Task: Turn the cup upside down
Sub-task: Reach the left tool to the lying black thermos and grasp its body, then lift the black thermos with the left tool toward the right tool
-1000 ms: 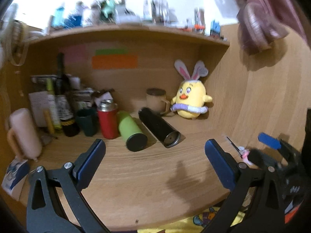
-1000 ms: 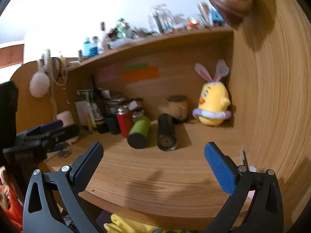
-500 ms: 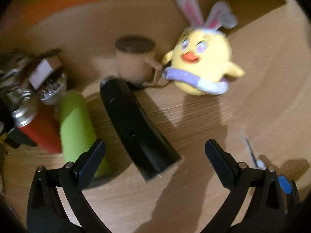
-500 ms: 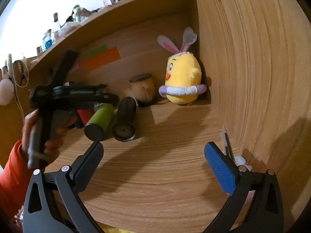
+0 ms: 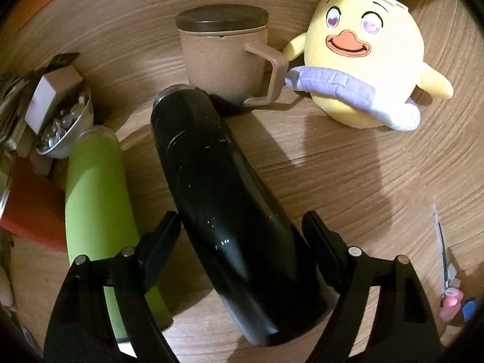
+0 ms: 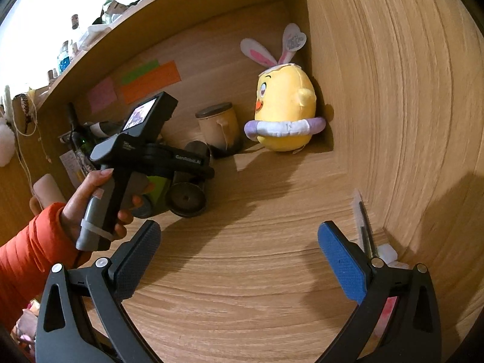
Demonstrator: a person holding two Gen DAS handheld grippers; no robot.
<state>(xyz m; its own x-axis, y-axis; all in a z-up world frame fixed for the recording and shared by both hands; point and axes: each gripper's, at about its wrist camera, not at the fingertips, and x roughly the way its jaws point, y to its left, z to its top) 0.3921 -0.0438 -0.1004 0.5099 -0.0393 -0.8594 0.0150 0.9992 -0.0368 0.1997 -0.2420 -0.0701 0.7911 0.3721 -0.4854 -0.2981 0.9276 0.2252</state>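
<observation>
A black cylindrical cup (image 5: 217, 199) lies on its side on the wooden desk (image 5: 348, 187). My left gripper (image 5: 242, 236) is open, with one finger on each side of the cup's near half; contact cannot be told. In the right wrist view the cup's round end (image 6: 187, 199) shows below the left gripper body (image 6: 151, 151), held by a hand in an orange sleeve. My right gripper (image 6: 239, 257) is open and empty, over bare desk, to the right of and nearer than the cup.
A green bottle (image 5: 96, 205) lies just left of the black cup. A tan mug with a lid (image 5: 224, 57) and a yellow plush chick (image 5: 363, 60) stand behind. A red flask (image 5: 27, 205) is at the left. The wooden side wall (image 6: 408, 121) is on the right, pens (image 6: 363, 224) at its foot.
My left gripper has moved forward and down over the black cup, which now sits between its fingers. My right gripper has barely moved.
</observation>
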